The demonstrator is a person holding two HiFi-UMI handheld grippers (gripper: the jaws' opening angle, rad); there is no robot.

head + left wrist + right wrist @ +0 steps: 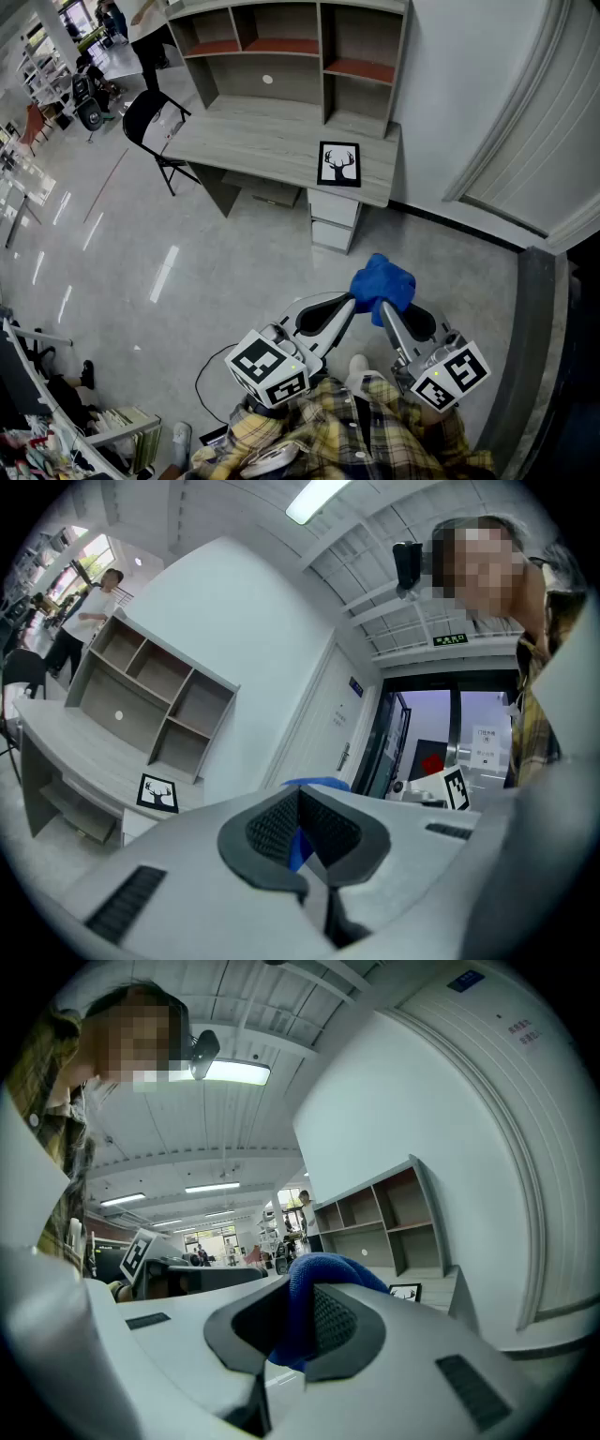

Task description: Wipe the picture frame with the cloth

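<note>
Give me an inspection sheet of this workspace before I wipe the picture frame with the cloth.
Surface: grey wood-look desk with a shelf hutch, against a white wall.
Job's things: black-framed deer picture lies flat near the desk's right end; crumpled blue cloth is held above the floor, away from the desk.
Clutter: nothing seen on the desk top.
Grippers: right hand-held gripper shut on the cloth; left hand-held gripper shut, tips at the cloth, grip on it unclear.
Cables: thin black cable on the floor by the operator's feet.
Surroundings: black folding chair at the desk's left end; glossy grey floor; a standing person beyond.
</note>
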